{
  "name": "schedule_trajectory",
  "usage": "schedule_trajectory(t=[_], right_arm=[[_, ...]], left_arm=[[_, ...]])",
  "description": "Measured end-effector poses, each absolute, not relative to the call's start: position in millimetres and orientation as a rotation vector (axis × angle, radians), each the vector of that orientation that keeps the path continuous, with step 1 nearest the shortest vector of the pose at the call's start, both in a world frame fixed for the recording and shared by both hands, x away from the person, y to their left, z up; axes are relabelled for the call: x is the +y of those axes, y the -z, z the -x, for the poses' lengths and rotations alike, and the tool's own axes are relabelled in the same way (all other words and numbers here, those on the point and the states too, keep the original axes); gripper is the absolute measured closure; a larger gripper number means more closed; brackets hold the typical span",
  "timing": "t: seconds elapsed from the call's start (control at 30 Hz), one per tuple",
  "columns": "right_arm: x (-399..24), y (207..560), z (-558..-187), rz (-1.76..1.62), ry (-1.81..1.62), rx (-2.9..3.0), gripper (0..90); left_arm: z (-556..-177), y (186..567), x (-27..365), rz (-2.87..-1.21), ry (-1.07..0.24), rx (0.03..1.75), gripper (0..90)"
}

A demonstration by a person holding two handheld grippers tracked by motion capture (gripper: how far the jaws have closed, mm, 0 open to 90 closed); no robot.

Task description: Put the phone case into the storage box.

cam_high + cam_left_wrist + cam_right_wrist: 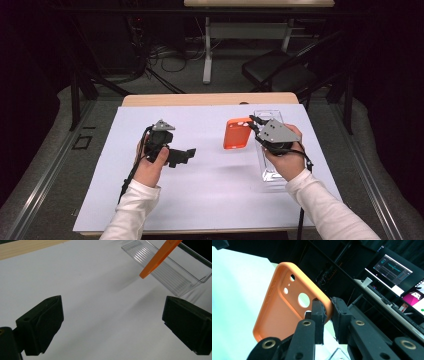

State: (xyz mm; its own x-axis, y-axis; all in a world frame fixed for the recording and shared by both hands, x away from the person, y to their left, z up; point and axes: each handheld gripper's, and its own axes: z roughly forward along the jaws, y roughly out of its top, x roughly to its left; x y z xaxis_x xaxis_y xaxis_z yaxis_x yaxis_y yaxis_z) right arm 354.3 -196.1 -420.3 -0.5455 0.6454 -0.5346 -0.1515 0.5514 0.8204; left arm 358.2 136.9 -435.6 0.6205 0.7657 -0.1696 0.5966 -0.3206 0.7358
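Note:
An orange phone case hangs above the white sheet, pinched at one edge by my right gripper. In the right gripper view the case shows its inner side with camera holes, and the gripper is shut on its rim. A clear plastic tray lies under my right hand; it also appears in the left gripper view behind the tilted case. My left gripper points right, low over the sheet, open with nothing between its jaws.
A white sheet covers most of the wooden table. Beyond the table stand a dark chair, a table leg and cables on the floor. A monitor glows in the right gripper view.

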Motion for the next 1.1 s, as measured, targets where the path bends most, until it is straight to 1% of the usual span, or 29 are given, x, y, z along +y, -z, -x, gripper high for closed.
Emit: schedule_trajectory(t=[0.13,0.23,0.53,1.1], right_arm=[[-198,418,-356,-0.409,-1.093,1.877,80.5],[-199,416,-359,-0.413,-1.086,1.875,80.5],[-208,411,-366,-0.411,-1.067,1.884,80.5],[-231,397,-389,-0.455,-1.015,1.844,80.6]], left_arm=[[-357,436,140,-2.029,-0.261,1.067,3.8],[-357,438,142,-2.026,-0.243,1.063,0.8],[-356,446,148,-2.014,-0.233,1.076,0.7],[-354,446,151,-1.998,-0.212,1.064,0.8]])
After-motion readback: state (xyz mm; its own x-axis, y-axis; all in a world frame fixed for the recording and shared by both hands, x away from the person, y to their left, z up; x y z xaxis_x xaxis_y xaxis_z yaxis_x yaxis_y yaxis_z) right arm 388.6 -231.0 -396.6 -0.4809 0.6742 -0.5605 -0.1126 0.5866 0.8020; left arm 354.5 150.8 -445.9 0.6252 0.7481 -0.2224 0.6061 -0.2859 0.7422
